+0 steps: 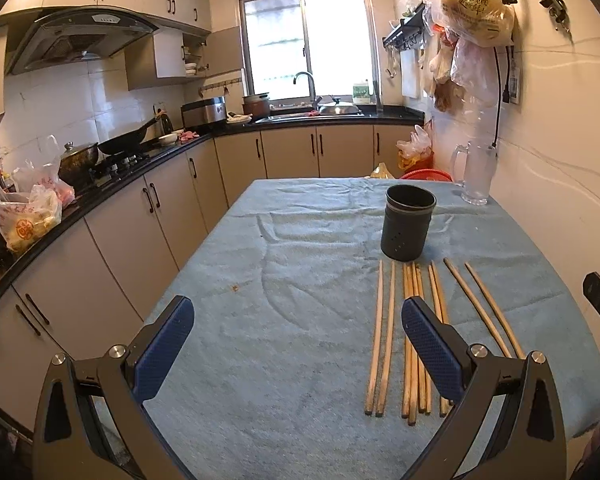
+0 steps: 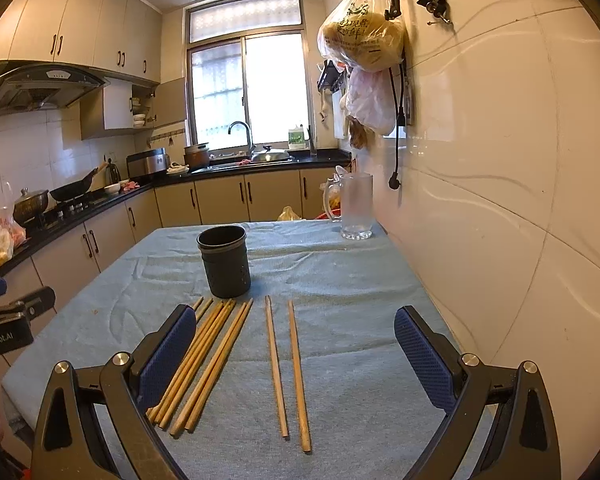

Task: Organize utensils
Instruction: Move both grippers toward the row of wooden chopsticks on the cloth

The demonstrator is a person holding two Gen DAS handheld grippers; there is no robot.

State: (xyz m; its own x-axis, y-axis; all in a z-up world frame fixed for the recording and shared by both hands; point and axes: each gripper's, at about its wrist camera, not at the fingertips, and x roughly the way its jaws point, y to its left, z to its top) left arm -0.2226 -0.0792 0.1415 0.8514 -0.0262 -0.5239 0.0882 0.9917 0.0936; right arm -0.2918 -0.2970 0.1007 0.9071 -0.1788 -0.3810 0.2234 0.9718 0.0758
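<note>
Nearest the lens: blue-padded fingers [image 1: 164, 352] of the left gripper [image 1: 296, 344], spread wide and holding nothing, hovering above the blue cloth [image 1: 284, 360] on the table. Same stance for the right gripper [image 2: 292, 356], jaws gaping, nothing between the pads, raised over the cloth too.

Just ahead, wooden chopsticks [image 1: 414, 340] laid flat in a loose row, running roughly away from the cameras. From the left wrist view: a pair [image 1: 382, 340] on the left, a tight bundle in the middle partly hidden behind the right finger, two more sticks [image 1: 484, 312] angled off to the right. From the right wrist view: the bundle [image 2: 204, 364] beside the left finger, two separate sticks [image 2: 288, 372] lying apart from it, between the fingers.

Beyond the far tips of the chopsticks, a dark round holder [image 1: 407, 224] standing upright, close to the tips though contact cannot be told. Further back, near the wall, a clear glass mug [image 2: 352, 208] upright at the far corner of the table. Behind all this, kitchen counter [image 1: 140, 160] with a wok [image 1: 126, 142], and plastic bags [image 2: 360, 28] hanging on the right wall.
</note>
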